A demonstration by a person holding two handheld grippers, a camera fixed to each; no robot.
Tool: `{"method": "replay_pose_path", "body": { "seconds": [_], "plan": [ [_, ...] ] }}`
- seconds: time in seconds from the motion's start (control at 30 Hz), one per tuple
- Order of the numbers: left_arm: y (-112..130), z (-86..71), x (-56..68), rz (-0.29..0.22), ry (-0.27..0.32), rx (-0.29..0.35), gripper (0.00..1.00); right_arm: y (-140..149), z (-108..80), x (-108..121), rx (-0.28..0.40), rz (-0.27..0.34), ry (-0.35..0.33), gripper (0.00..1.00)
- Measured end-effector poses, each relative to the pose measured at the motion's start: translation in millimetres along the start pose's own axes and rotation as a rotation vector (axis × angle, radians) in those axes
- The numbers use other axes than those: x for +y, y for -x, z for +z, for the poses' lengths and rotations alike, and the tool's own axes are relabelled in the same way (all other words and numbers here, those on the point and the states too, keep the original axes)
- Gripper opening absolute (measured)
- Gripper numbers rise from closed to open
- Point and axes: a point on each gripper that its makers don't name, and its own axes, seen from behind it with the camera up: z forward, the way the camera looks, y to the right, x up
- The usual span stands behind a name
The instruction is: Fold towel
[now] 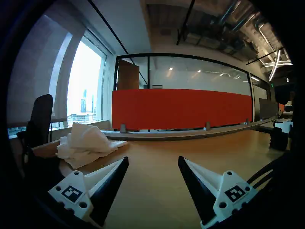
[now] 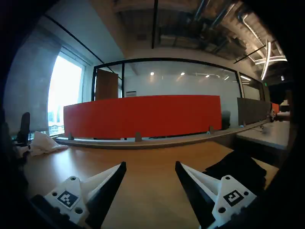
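Well, from my seat both claws sit low over the wooden bench (image 1: 160, 191). The left claw (image 1: 152, 158) is released, its two fingers spread wide with bare wood between them and nothing gripped. The right claw (image 2: 150, 163) is released in the same way, fingers apart over bare bench.

The white towel (image 1: 85, 145) lies ahead and to the left of the left claw, near the bench's far edge, below the window (image 1: 85, 91) and just beside a black chair (image 1: 40, 122). It is a crumpled heap, bunched up to a peak, so I can't read a clean long axis. The mass spreads roughly along the far edge, with one flat flap trailing rightward toward the red divider (image 1: 179, 108). In the right gripper view the towel (image 2: 42, 144) is small and far off to the left, well apart from that claw. A dark bundle (image 2: 238, 168) rests on the bench near the right claw's right finger; I cannot tell what it is.
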Motion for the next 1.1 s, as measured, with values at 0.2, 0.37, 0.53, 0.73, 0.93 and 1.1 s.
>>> {"method": "replay_pose_path", "body": {
  "seconds": [0.2,0.37,0.53,0.73,0.93,1.1],
  "plan": [
    [0.2,0.2,0.0,0.0,0.0,0.0,0.96,6.1,0.1,-0.8,-0.003,-0.01,-0.003,1.0],
    [0.5,0.1,-0.3,0.0,0.0,0.0,0.96,13.2,-0.8,-0.2,-0.011,-0.027,-0.004,1.0],
    [0.5,0.2,0.0,0.0,0.0,0.0,0.96,17.8,-0.2,0.6,-0.018,-0.034,-0.001,1.0],
    [0.5,0.1,-0.3,0.0,0.0,0.0,0.96,19.8,0.1,2.6,-0.009,-0.039,-0.001,1.0],
    [0.5,-0.5,-0.6,0.0,0.0,0.0,0.96,17.9,-2.1,1.3,-0.004,-0.045,-0.007,1.0],
    [0.3,-0.5,-0.4,0.0,0.0,0.0,0.96,16.0,-2.8,-0.6,-0.001,-0.051,-0.01,1.0]
  ]
}}
